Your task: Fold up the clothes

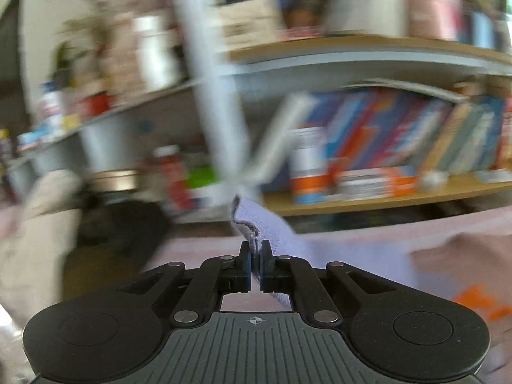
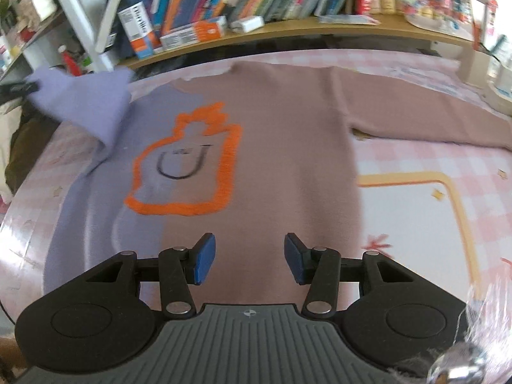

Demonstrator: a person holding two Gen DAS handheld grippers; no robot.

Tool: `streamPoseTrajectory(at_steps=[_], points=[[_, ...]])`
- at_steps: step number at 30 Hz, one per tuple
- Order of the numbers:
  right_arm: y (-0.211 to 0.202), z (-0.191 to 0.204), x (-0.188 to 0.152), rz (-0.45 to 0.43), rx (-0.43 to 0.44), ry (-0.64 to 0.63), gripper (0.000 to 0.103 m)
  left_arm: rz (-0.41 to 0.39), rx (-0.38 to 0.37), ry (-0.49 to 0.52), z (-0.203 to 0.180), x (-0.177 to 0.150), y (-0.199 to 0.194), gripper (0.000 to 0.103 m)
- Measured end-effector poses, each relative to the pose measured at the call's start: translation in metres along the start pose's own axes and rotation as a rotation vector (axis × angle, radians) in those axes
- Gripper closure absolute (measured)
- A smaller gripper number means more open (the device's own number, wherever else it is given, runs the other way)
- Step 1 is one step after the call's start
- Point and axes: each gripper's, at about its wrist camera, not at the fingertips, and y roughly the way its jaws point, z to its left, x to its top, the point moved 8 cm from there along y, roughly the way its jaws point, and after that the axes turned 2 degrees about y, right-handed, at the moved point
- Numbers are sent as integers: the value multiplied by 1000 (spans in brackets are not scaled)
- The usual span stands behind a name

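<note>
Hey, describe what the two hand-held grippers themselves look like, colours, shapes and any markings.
Both look alike. The left hand-held gripper and the right hand-held gripper each have a grey ribbed body with a small crosshair mark, two round black lobes at the sides, black linkage arms with silver rivets, and two fingers faced with blue pads. No cables or sleeves show.

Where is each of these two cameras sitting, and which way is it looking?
Left wrist view: sits on the left tool, looking along it toward blurred bookshelves; its black fingers, shut on the lilac sleeve, fill the bottom.
Right wrist view: sits on the right tool, looking down over the sweater spread on the pink checked cloth; its open blue-padded fingers show below.
Shared: both see the lilac sleeve, the sweater's orange design and the bookshelves.
</note>
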Motion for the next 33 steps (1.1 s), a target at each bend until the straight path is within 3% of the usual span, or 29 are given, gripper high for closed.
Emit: streamPoseTrajectory(at_steps=[5,10,17,23,33], points=[[10,30,6,0,10,-26,58,57,119,-51,80,-27,11,98],[17,53,7,4,10,-51,58,99,142,-81,115,-48,16,98],[15,63,4,-2,-8,-57,58,177,122,-81,110,-71,25,92],[4,51,-2,-14,-33,-32,58,157,100,-90,97,-71,3,89],[-12,16,-13,-20,-57,3,57,240,-139,-85,12,-94,-41,87]])
